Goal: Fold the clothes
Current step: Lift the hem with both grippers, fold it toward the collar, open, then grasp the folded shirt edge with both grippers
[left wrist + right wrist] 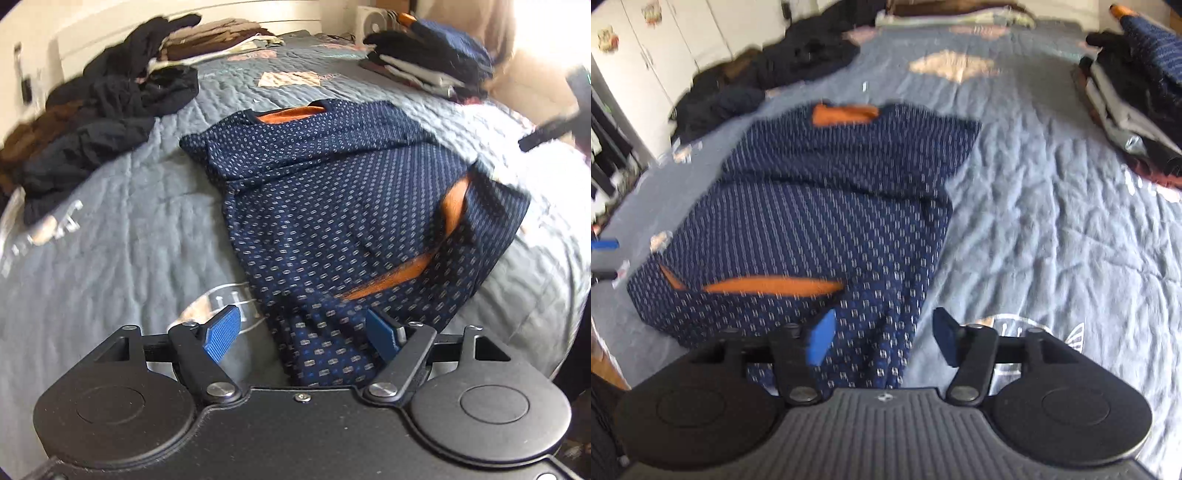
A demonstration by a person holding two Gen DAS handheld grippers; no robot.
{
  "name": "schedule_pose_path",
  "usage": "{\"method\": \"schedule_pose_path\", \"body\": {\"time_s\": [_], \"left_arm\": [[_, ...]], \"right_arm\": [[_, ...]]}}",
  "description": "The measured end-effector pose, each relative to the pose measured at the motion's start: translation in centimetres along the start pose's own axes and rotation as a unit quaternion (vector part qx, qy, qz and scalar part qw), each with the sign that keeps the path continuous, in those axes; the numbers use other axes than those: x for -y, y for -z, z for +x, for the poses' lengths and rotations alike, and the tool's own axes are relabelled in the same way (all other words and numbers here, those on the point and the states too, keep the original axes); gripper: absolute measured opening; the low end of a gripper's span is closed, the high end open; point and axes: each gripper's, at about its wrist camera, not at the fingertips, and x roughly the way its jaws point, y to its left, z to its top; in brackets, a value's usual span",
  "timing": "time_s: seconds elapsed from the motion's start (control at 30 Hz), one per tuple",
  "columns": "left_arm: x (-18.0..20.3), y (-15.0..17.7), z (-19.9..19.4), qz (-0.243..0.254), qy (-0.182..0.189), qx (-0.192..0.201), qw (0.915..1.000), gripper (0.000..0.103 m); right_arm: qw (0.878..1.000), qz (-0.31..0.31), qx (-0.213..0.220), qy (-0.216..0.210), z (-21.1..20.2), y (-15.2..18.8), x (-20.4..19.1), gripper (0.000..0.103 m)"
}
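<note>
A navy patterned shirt with orange lining (325,206) lies partly folded on a grey quilted bedspread (110,240). The left gripper (306,332) stands with jaws spread wide, the shirt's hem between them, ungripped. The right gripper (882,338) likewise stands wide over the hem. Unfolded dark garments (92,122) lie left; a stack of folded clothes (1137,99) sits right.

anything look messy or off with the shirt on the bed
Yes. The shirt is folded unevenly: its orange lining peeks out in streaks along the near edge, and the bottom hem bunches between the open left tool. A loose dark pile also sprawls on the quilt.
</note>
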Motion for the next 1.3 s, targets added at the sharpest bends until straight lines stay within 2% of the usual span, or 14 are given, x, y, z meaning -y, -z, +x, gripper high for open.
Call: {"method": "schedule_pose_path", "body": {"time_s": [0.13,0.23,0.27,0.37,0.43,0.57,0.63,0.7,0.8,0.9,1.13,1.3], "left_arm": [[0.6,-0.6,1.0,-0.046,-0.010,0.016,0.9987,0.074],[1.1,-0.7,1.6,-0.090,0.007,0.035,0.9953,0.074],[1.4,-0.7,1.6,-0.086,0.008,0.032,0.9957,0.074],[3.5,-0.4,1.6,-0.013,-0.024,0.008,0.9996,0.074],[3.9,-0.3,1.7,-0.016,-0.016,-0.005,0.9997,0.074],[3.5,-0.6,1.7,-0.058,-0.003,0.030,0.9979,0.074],[3.5,-0.7,2.1,-0.069,-0.001,0.033,0.9971,0.074],[3.9,-1.4,2.6,-0.049,-0.010,0.018,0.9986,0.074],[4.5,-2.3,2.5,-0.031,-0.017,0.026,0.9990,0.076],[4.3,-2.9,2.5,-0.032,-0.019,0.043,0.9984,0.081],[3.4,-3.2,3.2,-0.038,-0.029,0.028,0.9985,0.081],[2.9,-2.6,2.5,-0.041,-0.043,0.032,0.9977,0.081]], "right_arm": [[0.999,0.019,0.047,-0.002,0.9,1.0,-1.8,0.070],[0.998,0.012,0.062,-0.013,2.2,1.9,-3.4,0.072],[0.999,-0.002,0.050,-0.010,2.8,2.0,-4.1,0.072],[0.997,-0.070,0.021,0.023,3.6,2.1,-5.7,0.072],[0.996,-0.077,0.021,0.032,3.5,2.6,-5.8,0.072],[0.998,-0.064,0.018,0.014,3.3,2.8,-5.2,0.073],[0.997,-0.070,0.014,0.014,3.5,2.2,-5.3,0.073],[0.997,-0.074,0.013,0.005,3.5,1.4,-5.5,0.073],[0.998,-0.068,0.012,0.004,3.8,-0.1,-5.9,0.073],[0.997,-0.066,0.034,-0.004,3.4,-0.4,-6.6,0.073],[0.993,-0.121,0.015,0.004,4.2,0.0,-8.2,0.076],[0.995,-0.100,0.021,0.002,4.8,-0.3,-7.5,0.077]]}}
